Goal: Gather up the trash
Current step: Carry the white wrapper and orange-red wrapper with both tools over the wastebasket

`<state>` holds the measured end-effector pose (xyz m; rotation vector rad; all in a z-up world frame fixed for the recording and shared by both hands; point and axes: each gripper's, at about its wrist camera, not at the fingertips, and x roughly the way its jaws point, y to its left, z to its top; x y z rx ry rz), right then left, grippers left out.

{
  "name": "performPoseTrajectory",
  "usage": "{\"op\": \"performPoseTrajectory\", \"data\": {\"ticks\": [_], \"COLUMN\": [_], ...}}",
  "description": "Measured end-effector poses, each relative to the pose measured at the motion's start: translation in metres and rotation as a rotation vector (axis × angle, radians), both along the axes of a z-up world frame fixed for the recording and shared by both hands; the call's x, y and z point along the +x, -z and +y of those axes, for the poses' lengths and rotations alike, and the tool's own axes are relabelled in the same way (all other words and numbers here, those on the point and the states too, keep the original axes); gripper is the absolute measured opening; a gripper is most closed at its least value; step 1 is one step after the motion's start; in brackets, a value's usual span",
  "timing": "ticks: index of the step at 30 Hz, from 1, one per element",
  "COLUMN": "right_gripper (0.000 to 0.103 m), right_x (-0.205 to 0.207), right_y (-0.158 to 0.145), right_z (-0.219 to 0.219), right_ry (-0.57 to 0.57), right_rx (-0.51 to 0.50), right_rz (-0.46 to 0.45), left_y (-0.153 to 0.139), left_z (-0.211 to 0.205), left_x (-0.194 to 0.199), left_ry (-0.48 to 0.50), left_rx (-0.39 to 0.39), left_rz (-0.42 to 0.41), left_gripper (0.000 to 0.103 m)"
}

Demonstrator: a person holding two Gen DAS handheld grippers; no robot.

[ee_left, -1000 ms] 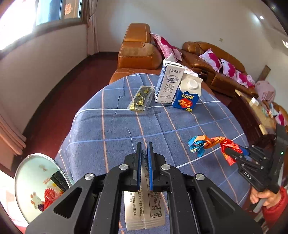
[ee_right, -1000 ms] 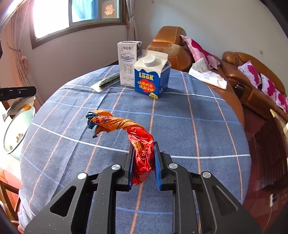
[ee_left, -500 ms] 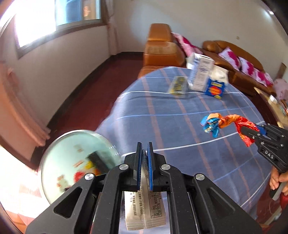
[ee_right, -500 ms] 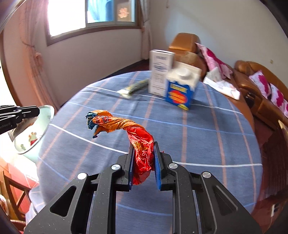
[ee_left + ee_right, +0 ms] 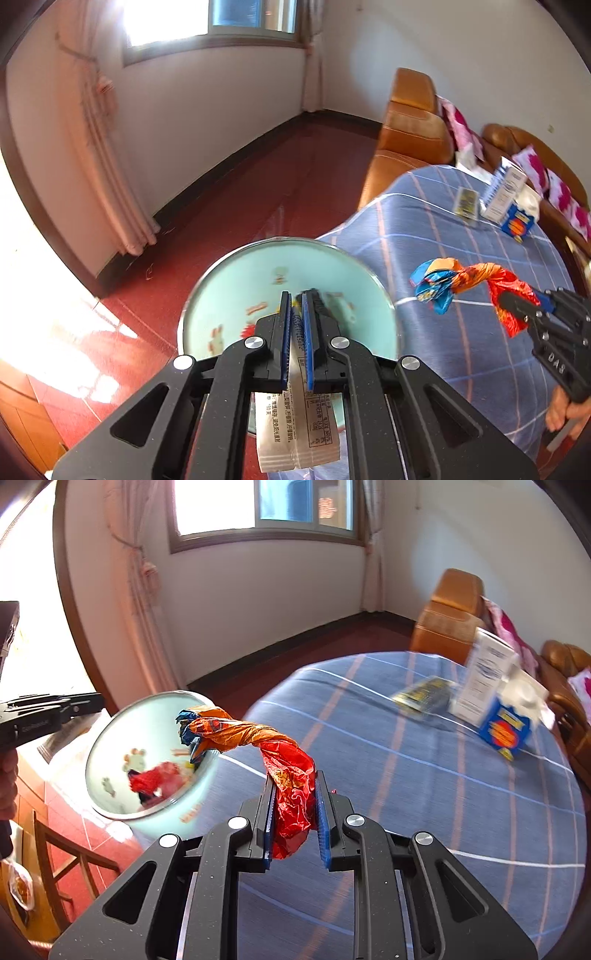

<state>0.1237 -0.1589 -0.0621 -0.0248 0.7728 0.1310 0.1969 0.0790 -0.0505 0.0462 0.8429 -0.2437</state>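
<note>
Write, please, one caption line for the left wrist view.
Left gripper carries a printed white packet above the pale green bin; right gripper holds a twisted wrapper.

The left hand-held gripper (image 5: 295,332) tilts downward, its jaws clamped tight. The right hand-held gripper (image 5: 294,812) angles down too, jaws nearly closed, a hand (image 5: 565,410) gripping its handle.

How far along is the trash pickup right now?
Done: some wrappers already lie in the bin. In hand: the left gripper is shut on a white printed packet in front of the bin; the right gripper is shut on a twisted red-orange wrapper. Left on the table: a dark flat packet, a white carton and a blue carton.
</note>
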Motion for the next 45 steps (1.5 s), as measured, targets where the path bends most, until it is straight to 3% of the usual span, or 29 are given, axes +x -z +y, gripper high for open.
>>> {"op": "performPoseTrajectory", "data": {"ticks": [8,19,45], "right_gripper": [0.020,0.020,0.020], "right_x": [0.024,0.048,0.077], "right_y": [0.006,0.022,0.051], "right_z": [0.061,0.100,0.117], "right_ry": [-0.055,-0.091,-0.112], "right_rx": [-0.028,-0.087,-0.118], "right_rz": [0.000,0.027,0.092], "left_y": [0.018,0.033,0.080], "left_z": [0.009,0.014,0.005], "left_x": [0.013,0.021,0.047], "left_ry": [-0.038,-0.034,-0.004], "left_rx": [0.034,0.061,0.093], "left_rz": [0.018,0.040,0.149], "left_gripper": [0.006,0.006,0.006]}}
